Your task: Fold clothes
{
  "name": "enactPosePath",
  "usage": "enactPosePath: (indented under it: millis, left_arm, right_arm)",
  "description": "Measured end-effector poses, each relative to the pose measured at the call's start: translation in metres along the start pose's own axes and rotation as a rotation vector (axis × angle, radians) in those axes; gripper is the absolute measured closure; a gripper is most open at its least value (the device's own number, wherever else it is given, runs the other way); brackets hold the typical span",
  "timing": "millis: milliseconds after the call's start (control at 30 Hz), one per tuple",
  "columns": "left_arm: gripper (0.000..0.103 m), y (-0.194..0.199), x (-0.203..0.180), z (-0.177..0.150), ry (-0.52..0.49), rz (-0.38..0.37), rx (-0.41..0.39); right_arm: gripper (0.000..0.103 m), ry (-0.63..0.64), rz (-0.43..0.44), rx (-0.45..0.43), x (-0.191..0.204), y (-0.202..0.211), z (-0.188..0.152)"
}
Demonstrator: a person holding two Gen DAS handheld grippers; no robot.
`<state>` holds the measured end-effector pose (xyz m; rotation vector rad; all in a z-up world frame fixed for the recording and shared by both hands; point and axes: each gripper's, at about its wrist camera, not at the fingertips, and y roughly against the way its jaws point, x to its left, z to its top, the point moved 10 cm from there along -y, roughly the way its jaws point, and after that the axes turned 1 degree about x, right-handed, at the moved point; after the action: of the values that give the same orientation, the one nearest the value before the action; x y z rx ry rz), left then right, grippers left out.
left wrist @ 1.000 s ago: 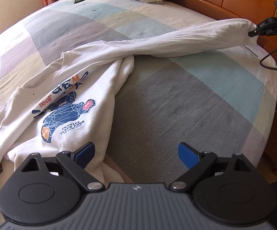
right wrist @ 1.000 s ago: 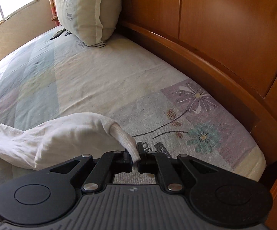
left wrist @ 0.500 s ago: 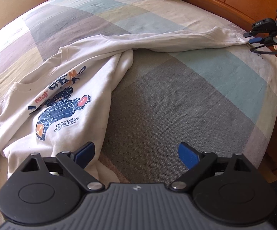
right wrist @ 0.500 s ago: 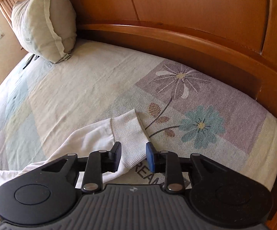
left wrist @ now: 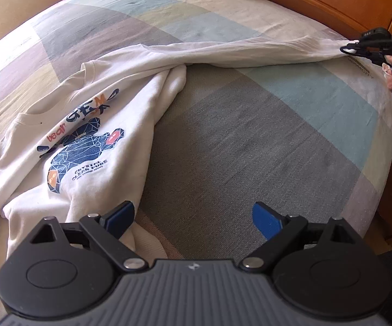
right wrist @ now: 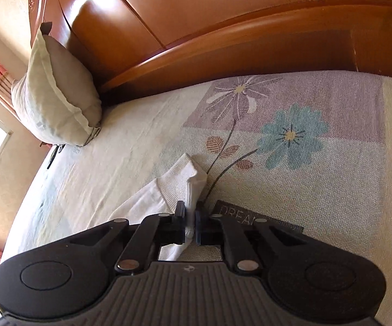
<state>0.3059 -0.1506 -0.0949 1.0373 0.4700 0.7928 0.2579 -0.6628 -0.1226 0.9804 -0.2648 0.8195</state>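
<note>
1. The right gripper (right wrist: 191, 221) has its fingers nipped together on the ribbed cuff (right wrist: 189, 182) of the white sweatshirt (left wrist: 87, 146), probably to draw the sleeve (left wrist: 250, 51) out straight for folding.
2. The left gripper (left wrist: 193, 218) hovers with fingers spread wide and empty; the sweatshirt's hem lies just beside its left finger, the printed chest beyond.
3. Past both, the patchwork bedspread (left wrist: 250, 149) covers the bed.
4. Farthest off: a pillow (right wrist: 57, 103) and the wooden headboard (right wrist: 223, 27).
</note>
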Motion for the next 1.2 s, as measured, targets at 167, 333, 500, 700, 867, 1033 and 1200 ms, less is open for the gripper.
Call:
enactPosePath:
  millis: [167, 333, 500, 700, 867, 1033, 1200]
  left_arm:
    - [0.009, 0.000, 0.002, 0.003, 0.019, -0.005, -0.011]
    - [0.009, 0.001, -0.003, 0.009, 0.009, -0.014, -0.031]
    - [0.009, 0.000, -0.004, 0.008, 0.015, 0.001, -0.020]
    - [0.009, 0.006, 0.002, 0.002, 0.061, 0.030, -0.024]
    - [0.009, 0.013, 0.016, -0.014, 0.128, 0.077, -0.012]
    - [0.009, 0.020, 0.037, -0.036, 0.223, 0.128, 0.001]
    - [0.009, 0.026, 0.049, -0.048, 0.292, 0.161, 0.008]
  right_arm:
    - [0.093, 0.066, -0.045, -0.018, -0.005, 0.037, 0.011]
    - [0.084, 0.109, -0.266, 0.027, -0.030, 0.048, 0.007]
    - [0.076, 0.274, -0.106, -0.016, 0.033, 0.051, 0.001]
    - [0.064, 0.587, 0.242, 0.131, 0.174, 0.010, -0.058]
    - [0.064, 0.778, 0.434, 0.297, 0.268, -0.037, -0.127]
    - [0.057, 0.921, 0.501, 0.399, 0.322, -0.073, -0.179]
    - [0.056, 1.048, 0.482, 0.478, 0.328, -0.092, -0.215]
